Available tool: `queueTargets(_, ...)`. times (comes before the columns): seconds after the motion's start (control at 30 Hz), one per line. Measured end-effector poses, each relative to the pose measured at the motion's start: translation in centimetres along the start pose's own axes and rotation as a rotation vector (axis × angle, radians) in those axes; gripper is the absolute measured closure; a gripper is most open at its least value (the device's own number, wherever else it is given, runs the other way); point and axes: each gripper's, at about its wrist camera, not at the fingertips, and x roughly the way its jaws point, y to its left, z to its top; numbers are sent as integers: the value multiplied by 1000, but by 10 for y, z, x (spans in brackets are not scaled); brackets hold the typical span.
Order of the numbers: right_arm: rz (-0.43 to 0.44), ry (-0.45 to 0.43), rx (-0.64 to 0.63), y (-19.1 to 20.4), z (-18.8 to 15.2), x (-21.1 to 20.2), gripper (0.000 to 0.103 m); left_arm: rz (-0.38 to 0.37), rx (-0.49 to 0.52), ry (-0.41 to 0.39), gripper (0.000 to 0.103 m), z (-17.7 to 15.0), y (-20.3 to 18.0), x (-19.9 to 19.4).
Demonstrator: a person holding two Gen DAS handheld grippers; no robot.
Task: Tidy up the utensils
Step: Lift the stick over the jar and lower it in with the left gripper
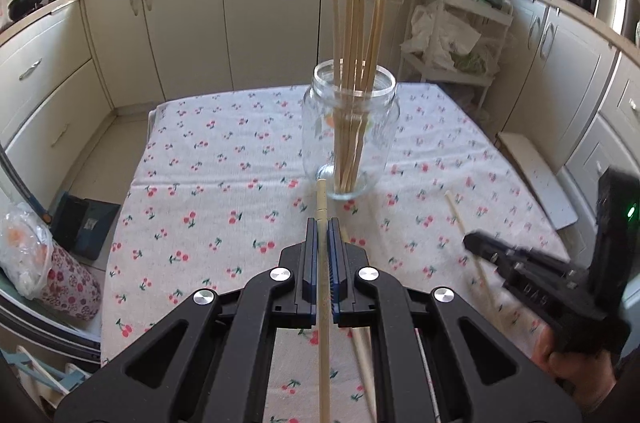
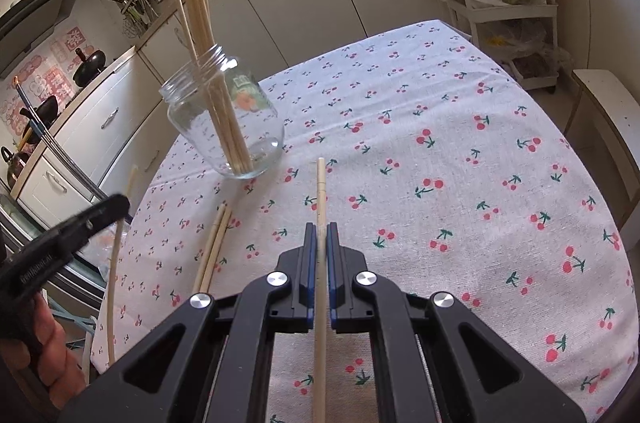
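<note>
Setting: kitchen bench [image 1: 208,183] under cherry-print cloth.
Jar [image 1: 351,131]: upright, 12 o'clock of left gripper, holding chopsticks [image 1: 356,35].
Left gripper [image 1: 322,227]: clamped on one chopstick [image 1: 322,207].
Right gripper [image 2: 321,231]: clamped on another chopstick [image 2: 321,183].
Loose pair [image 2: 214,247]: on cloth, 9 o'clock of right gripper.

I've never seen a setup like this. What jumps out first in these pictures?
A clear glass jar stands on the cherry-print tablecloth, bristling with upright wooden chopsticks. Each black gripper, left gripper and right gripper, pinches one more chopstick, pointing toward the jar.
</note>
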Motion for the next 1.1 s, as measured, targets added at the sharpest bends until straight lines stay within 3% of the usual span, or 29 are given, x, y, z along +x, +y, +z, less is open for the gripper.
queueTargets(0.47, -4, 9, -61, 11, -4, 2, 97, -152, -205, -333, 98, 88, 27, -30)
queueTargets(0.83, 4, -1, -57, 10, -3, 0, 97, -139, -241, -563, 98, 151, 13, -30)
queueTargets(1.1, 10, -13, -49, 8, -3, -2, 97, -57, -256, -615, 98, 169, 5, 1)
